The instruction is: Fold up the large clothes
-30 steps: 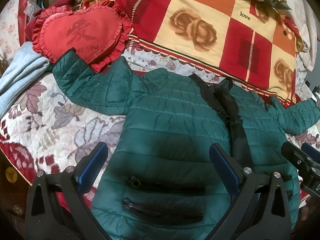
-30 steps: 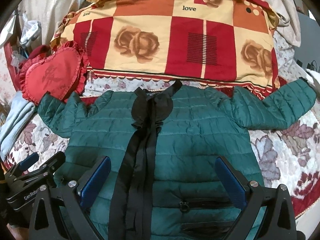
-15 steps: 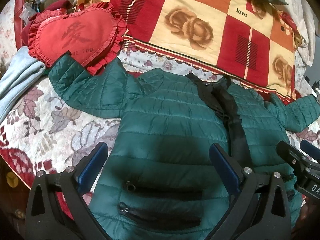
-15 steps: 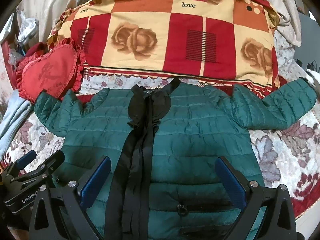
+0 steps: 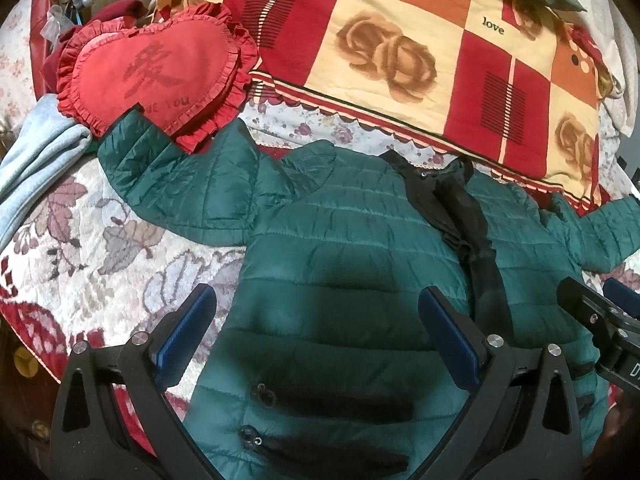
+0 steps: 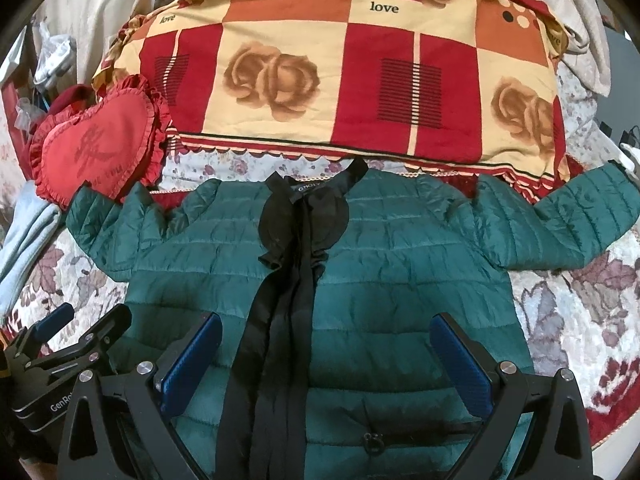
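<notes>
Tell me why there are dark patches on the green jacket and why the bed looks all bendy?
Left wrist view: the dark patches on the green jacket are shadows beneath the open left gripper. Right wrist view: the same under the open right gripper. In both, the fisheye lens curves the patchwork quilt and blackens the corners.

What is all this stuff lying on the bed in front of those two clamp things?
Puffer jacket: one, dark green with black front trim, spread flat on the bed, sleeves out to both sides.
Heart cushion: one, red, frilled, overlapping one sleeve's end.
Quilt: one, red, orange and cream checks with roses, folded behind the jacket.
Bedspread: one, cream with leaf print, under everything.
Light blue cloth: one, at the bed's edge beside the cushion.
Left tool: one, black with blue pads, open above the jacket's hem.
Right tool: one, same colours, open above the hem.
</notes>
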The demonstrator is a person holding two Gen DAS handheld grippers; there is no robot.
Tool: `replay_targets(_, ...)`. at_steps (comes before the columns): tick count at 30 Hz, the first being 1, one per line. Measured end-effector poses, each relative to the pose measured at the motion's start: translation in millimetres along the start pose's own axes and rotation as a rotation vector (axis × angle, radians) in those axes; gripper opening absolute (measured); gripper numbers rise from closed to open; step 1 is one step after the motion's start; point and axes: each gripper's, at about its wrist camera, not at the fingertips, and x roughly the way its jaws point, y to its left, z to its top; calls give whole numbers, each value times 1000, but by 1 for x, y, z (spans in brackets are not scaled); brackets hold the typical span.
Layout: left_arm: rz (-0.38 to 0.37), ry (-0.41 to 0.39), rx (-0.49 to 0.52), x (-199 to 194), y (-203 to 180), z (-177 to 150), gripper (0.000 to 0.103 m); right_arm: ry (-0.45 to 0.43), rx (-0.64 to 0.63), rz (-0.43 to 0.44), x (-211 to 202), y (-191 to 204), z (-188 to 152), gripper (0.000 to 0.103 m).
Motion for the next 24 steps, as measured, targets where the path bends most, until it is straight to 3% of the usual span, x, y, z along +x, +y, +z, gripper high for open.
replay_targets(24, 9, 2, 11, 4, -5, -2, 102, 21, 10, 9, 3, 1, -2, 103)
